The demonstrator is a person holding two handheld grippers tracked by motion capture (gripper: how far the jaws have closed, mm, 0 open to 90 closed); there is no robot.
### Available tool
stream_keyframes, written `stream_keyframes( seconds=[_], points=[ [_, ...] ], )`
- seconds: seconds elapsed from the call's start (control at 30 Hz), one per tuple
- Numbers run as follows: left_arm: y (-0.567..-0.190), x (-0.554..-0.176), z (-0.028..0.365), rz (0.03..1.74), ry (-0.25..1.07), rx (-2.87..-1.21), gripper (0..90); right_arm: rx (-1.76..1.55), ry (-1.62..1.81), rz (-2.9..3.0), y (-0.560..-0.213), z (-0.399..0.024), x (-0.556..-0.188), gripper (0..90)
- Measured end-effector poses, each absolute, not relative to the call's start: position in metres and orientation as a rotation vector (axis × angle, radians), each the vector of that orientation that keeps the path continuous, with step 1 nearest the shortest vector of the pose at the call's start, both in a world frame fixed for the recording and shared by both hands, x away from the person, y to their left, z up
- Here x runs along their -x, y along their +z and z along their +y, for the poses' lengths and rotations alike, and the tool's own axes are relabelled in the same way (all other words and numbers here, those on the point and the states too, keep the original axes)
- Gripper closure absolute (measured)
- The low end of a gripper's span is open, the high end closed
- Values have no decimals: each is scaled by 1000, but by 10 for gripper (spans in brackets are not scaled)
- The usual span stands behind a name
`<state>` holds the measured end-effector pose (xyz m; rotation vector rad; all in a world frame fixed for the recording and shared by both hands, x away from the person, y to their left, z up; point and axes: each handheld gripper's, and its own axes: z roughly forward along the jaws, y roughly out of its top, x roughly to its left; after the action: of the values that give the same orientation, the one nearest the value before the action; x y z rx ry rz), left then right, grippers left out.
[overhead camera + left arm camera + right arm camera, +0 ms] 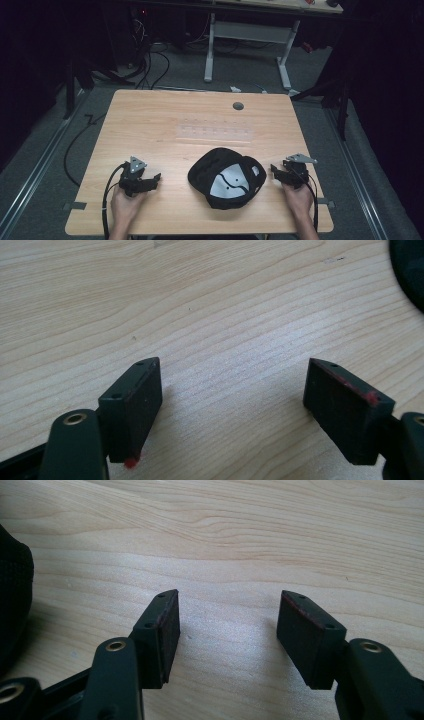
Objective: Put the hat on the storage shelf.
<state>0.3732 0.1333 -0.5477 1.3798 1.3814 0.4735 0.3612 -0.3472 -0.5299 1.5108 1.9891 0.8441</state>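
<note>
Cap (227, 178) upturned near table (150, 125) front edge | left gripper (150, 181), right gripper (276, 171) flank it, jaws wide, empty, likely poised to grasp

Cap (411, 270) cut off by edge in both gripper views; its front hidden, lies upside down.

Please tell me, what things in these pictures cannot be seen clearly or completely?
- Cap, high view: it lies upside down, so its outer front is hidden, and the print on the pale inner label is too small to read.
- Cap, left gripper view: cut off by the right edge.
- Cap, right gripper view: cut off by the left edge.
- Clear strip on the table, high view: too faint to identify.
</note>
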Motion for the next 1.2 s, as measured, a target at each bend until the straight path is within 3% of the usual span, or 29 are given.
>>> stream_keyframes(
  seconds=[0.83, 1.2],
  points=[
    [-548, -373, 133, 1381, 474, -1380, 237, -1502, 848, 1999, -530, -346, -362, 402],
    [-548, -373, 133, 1384, 475, -1377, 240, -1523, 863, 1983, -530, -348, -362, 437]
  ],
)
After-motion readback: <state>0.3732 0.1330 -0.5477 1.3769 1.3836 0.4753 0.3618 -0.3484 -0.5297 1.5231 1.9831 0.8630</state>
